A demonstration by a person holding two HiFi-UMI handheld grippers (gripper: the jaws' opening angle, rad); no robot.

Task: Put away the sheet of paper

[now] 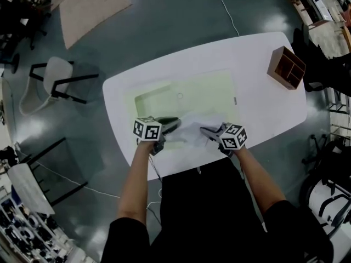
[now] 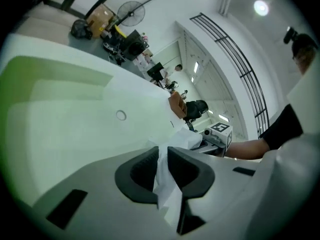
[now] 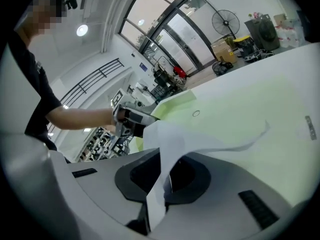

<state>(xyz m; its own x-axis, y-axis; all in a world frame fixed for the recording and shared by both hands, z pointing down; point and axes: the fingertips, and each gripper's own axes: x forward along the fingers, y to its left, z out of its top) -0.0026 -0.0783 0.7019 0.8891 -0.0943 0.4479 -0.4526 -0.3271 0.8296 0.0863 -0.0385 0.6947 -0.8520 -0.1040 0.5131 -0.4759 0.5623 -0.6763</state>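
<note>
Sheet of paper [image 1: 189, 129] spans side to side over the counter's [image 1: 263, 108] near edge, held between 2 grippers. The left gripper [image 1: 171, 125] pinches its left end and the right gripper [image 1: 207, 131] clamps its right end. Far right stands a wooden organizer [image 1: 286, 67], nearer the right gripper.

A white table [image 1: 263, 103] carries a pale green mat [image 1: 211, 89] with a small ring [image 1: 180, 96] on it. A wooden box [image 1: 286, 67] with compartments sits near the table's far right corner. On the grey floor [image 1: 164, 15] — a chair [image 1: 52, 84] to the left, a rug [image 1: 90, 7] beyond it, a cable [image 1: 222, 7]. A fan [image 3: 226, 20] stands far off.
</note>
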